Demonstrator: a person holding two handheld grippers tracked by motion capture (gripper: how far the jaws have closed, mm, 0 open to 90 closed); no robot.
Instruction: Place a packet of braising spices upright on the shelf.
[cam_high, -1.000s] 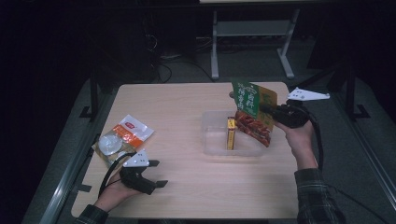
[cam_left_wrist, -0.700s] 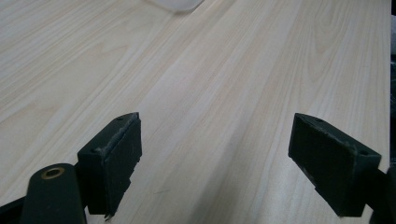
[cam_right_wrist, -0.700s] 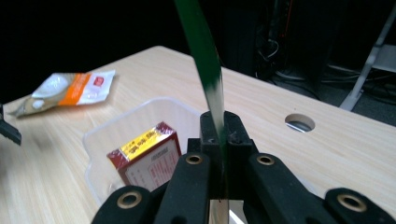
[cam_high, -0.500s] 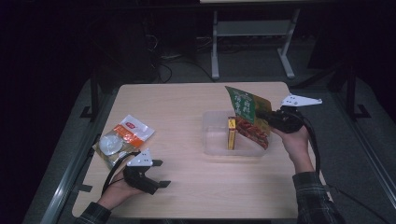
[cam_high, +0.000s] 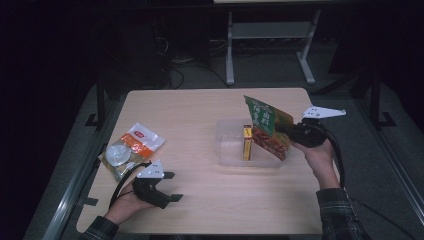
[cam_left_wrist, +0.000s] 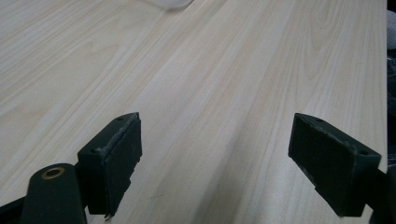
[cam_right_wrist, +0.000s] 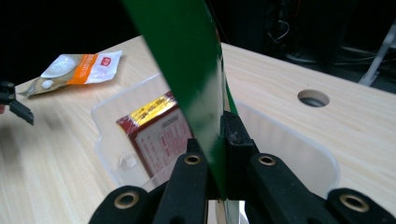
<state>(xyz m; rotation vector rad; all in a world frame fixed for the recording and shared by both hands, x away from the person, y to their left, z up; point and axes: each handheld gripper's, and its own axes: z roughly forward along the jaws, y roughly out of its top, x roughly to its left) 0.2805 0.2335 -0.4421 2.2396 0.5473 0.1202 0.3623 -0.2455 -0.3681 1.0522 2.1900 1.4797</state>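
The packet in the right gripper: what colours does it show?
Green on top, red-brown food print below, on the packet that the right gripper holds; clearest in the high view.

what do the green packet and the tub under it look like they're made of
Green packet: likely glossy plastic film, thin and flat between the right gripper's shut jaws, with a sheen.
Tub: clear, slightly frosted plastic; the red-and-gold box and table show through its wall.

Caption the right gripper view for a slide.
Right hand-held gripper clamps a green snack bag above a clear plastic bin holding a red-and-gold box.
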